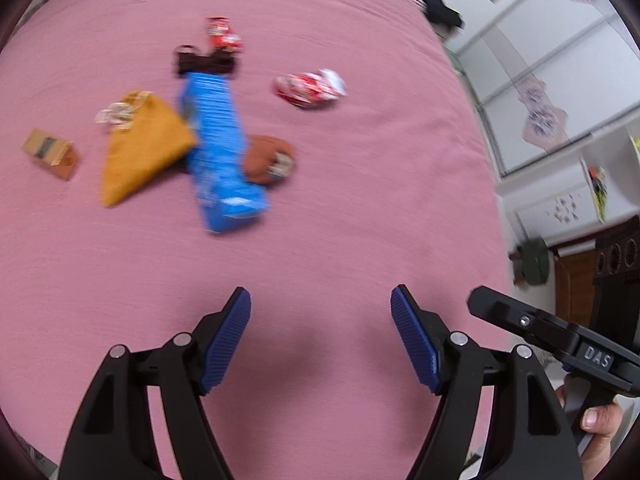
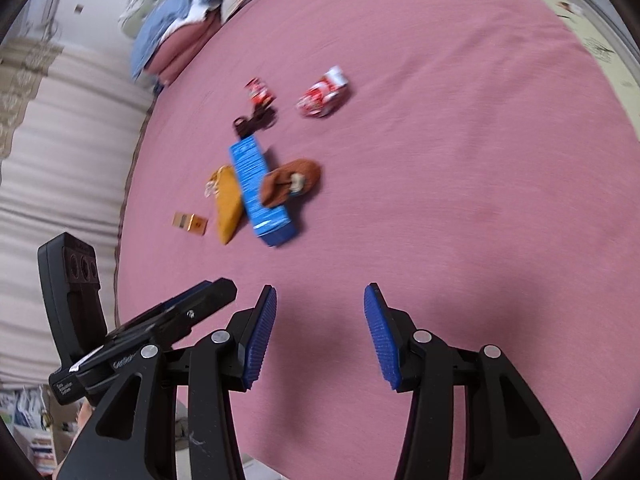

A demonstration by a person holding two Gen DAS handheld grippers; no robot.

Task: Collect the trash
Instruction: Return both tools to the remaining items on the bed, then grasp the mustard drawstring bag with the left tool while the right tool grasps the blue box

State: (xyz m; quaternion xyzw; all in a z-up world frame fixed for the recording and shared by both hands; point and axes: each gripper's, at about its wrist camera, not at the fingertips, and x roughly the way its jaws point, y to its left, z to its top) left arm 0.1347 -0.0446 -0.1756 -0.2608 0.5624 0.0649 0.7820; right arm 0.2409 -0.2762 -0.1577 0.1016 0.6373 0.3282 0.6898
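Observation:
Litter lies in a loose cluster on the pink bedspread (image 1: 360, 220). It includes a long blue packet (image 1: 216, 148), a mustard pouch (image 1: 144, 148), a small cardboard box (image 1: 50, 153), a brown bundle (image 1: 266, 158), a crumpled red-and-white wrapper (image 1: 310, 88), a small red wrapper (image 1: 222, 34) and a dark item (image 1: 204, 62). My left gripper (image 1: 320, 304) hangs open above bare sheet, short of the blue packet. My right gripper (image 2: 320, 296) is also open and holds nothing, and the blue packet (image 2: 260, 196) and red-and-white wrapper (image 2: 322, 94) lie farther out.
Pillows (image 2: 192, 20) are stacked at the head of the bed. A pale curtain (image 2: 60, 160) hangs along one side and white wardrobe doors (image 1: 540, 80) stand along the other. The two grippers are close side by side, and a thumb (image 1: 600, 420) shows on the right one's handle.

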